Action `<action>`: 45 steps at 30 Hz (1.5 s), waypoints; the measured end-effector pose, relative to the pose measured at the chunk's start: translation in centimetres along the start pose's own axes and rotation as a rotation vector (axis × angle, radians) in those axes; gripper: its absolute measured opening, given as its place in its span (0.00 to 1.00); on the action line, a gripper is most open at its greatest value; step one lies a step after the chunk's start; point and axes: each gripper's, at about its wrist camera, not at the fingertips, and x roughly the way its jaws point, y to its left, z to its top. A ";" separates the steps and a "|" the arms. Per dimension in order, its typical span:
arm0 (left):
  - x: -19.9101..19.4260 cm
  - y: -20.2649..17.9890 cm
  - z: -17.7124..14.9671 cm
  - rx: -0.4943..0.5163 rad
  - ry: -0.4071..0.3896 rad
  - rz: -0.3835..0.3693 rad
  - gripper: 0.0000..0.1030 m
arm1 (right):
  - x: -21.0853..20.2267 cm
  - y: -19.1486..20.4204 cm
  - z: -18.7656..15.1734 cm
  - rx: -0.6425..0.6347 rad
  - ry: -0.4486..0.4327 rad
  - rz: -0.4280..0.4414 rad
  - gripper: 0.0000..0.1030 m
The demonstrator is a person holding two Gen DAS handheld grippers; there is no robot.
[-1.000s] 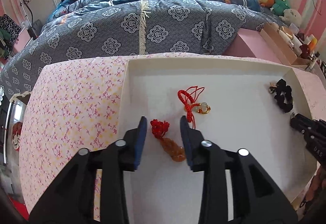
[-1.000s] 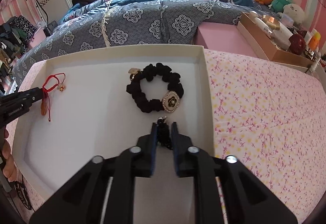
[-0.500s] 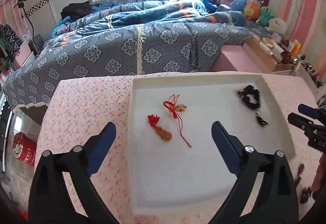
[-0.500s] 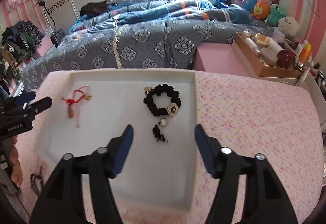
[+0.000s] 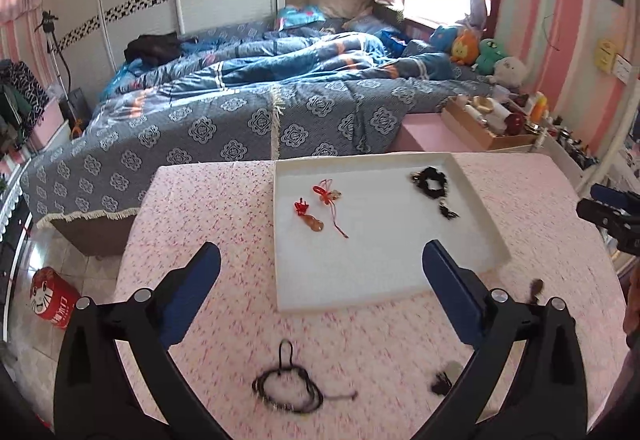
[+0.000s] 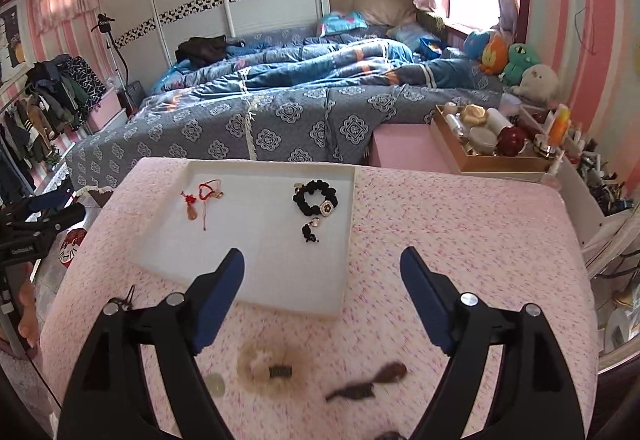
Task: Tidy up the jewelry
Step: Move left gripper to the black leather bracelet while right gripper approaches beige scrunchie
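Evidently between pickups, both tongs, left (image 5: 320, 292) and right (image 6: 322, 296), gaped empty; next, the black cord bracelet (image 5: 286, 388) at 6 o'clock wanted traying (image 5: 384, 280).

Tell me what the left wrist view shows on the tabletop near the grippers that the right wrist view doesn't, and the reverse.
Only the left wrist view shows the dark cord bracelet lying whole on the pink tablecloth, between the open left gripper.

Only the right wrist view shows the beige fluffy hair clip, a pale disc and a brown pendant, under the open right gripper.

Both show the white tray holding the red-corded charms and the black scrunchie bracelet.
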 end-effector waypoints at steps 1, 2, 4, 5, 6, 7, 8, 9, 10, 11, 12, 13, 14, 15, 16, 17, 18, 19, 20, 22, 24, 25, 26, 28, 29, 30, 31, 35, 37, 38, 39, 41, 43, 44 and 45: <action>-0.9 -0.2 -0.4 0.006 -0.001 0.001 0.97 | -0.7 -0.1 -0.4 -0.001 -0.003 0.006 0.78; -1.6 -0.4 -0.9 0.009 -0.002 0.000 0.97 | -1.4 -0.3 -0.8 0.000 -0.009 0.008 0.78; -2.9 -0.7 -1.7 0.013 -0.004 0.004 0.97 | -2.5 -0.6 -1.6 -0.004 -0.017 0.002 0.78; -3.3 -0.8 -2.1 0.015 -0.003 0.008 0.97 | -3.0 -0.8 -1.9 -0.008 -0.019 -0.001 0.79; -3.9 -0.9 -2.6 0.015 0.000 0.011 0.97 | -3.3 -0.9 -2.3 -0.010 -0.022 -0.003 0.79; -4.1 -1.0 -3.0 0.013 0.003 0.012 0.97 | -3.9 -1.1 -2.8 -0.011 -0.024 -0.007 0.79; -4.4 -1.0 -3.3 0.012 0.007 0.014 0.97 | -4.2 -1.3 -3.3 -0.011 -0.027 -0.010 0.79; -4.8 -1.1 -3.9 0.013 0.009 0.022 0.97 | -4.6 -1.5 -3.8 -0.012 -0.028 -0.012 0.79; -5.0 -1.1 -4.3 0.013 0.009 0.028 0.97 | -4.9 -1.7 -4.4 -0.014 -0.028 -0.015 0.79; -5.2 -1.2 -4.8 0.012 0.009 0.038 0.97 | -5.2 -1.8 -4.9 -0.015 -0.028 -0.018 0.79; -5.3 -1.2 -5.2 0.011 0.011 0.046 0.97 | -5.4 -1.9 -5.4 -0.017 -0.028 -0.022 0.79; -5.3 -1.4 -5.7 0.011 0.019 0.048 0.97 | -5.6 -2.0 -6.1 -0.019 -0.028 -0.031 0.79; -5.3 -1.4 -6.1 0.010 0.026 0.046 0.97 | -5.8 -2.1 -6.6 -0.020 -0.028 -0.035 0.79; -5.3 -1.4 -6.5 0.008 0.034 0.046 0.97 | -5.9 -2.2 -7.3 -0.020 -0.026 -0.039 0.79; -5.1 -1.3 -7.3 0.000 0.045 0.049 0.97 | -6.0 -2.3 -7.7 -0.017 -0.025 -0.039 0.79; -4.9 -1.2 -7.6 -0.006 0.051 0.050 0.97 | -6.0 -2.5 -8.3 -0.009 -0.021 -0.041 0.79; -4.8 -1.1 -8.0 -0.012 0.057 0.048 0.97 | -6.0 -2.5 -8.7 -0.004 -0.019 -0.042 0.79; -4.7 -0.9 -8.6 -0.022 0.062 0.045 0.97 | -5.9 -2.6 -9.3 0.001 -0.016 -0.043 0.79; -4.5 -0.6 -9.1 -0.032 0.066 0.047 0.97 | -5.8 -2.6 -9.9 0.006 -0.012 -0.045 0.79; -4.1 -0.2 -10.1 -0.052 0.071 0.053 0.97 | -5.5 -2.7 -10.9 0.018 -0.007 -0.061 0.79; -3.8 0.1 -10.9 -0.059 0.071 0.062 0.97 | -5.2 -2.7 -11.8 0.030 -0.004 -0.073 0.79; -3.6 0.2 -11.4 -0.062 0.071 0.072 0.97 | -5.1 -2.6 -12.2 0.033 -0.001 -0.079 0.79; -3.4 0.4 -11.8 -0.064 0.074 0.080 0.97 | -4.8 -2.5 -12.6 0.038 0.001 -0.090 0.79; -2.7 0.7 -12.6 -0.070 0.087 0.084 0.97 | -4.1 -2.2 -13.6 0.049 0.011 -0.114 0.79; -2.4 0.9 -12.9 -0.076 0.093 0.083 0.97 | -3.8 -2.1 -13.9 0.054 0.013 -0.121 0.79; -2.0 1.2 -13.1 -0.083 0.099 0.081 0.97 | -3.5 -1.9 -14.3 0.060 0.014 -0.127 0.79; -1.6 1.6 -13.4 -0.093 0.102 0.079 0.97 | -3.1 -1.7 -14.6 0.067 0.017 -0.131 0.79; -0.2 2.6 -14.2 -0.102 0.114 0.096 0.97 | -1.8 -0.8 -15.3 0.073 0.018 -0.161 0.79; 0.6 3.1 -14.4 -0.109 0.121 0.099 0.97 | -1.1 -0.4 -15.5 0.077 0.021 -0.175 0.79; 1.0 3.3 -14.5 -0.111 0.125 0.096 0.97 | -0.9 -0.3 -15.5 0.080 0.025 -0.174 0.79; 1.2 3.5 -14.6 -0.114 0.127 0.095 0.97 | -0.6 -0.2 -15.5 0.081 0.031 -0.173 0.79; 2.0 4.0 -14.7 -0.120 0.131 0.094 0.97 | 0.0 0.2 -15.5 0.075 0.042 -0.180 0.79; 2.4 4.3 -14.8 -0.125 0.135 0.092 0.97 | 0.5 0.6 -15.5 0.069 0.046 -0.190 0.79; 2.7 4.5 -14.9 -0.130 0.137 0.089 0.97 | 0.7 0.8 -15.5 0.069 0.050 -0.194 0.79; 2.9 4.7 -15.0 -0.134 0.139 0.084 0.97 | 0.9 0.9 -15.5 0.070 0.053 -0.193 0.79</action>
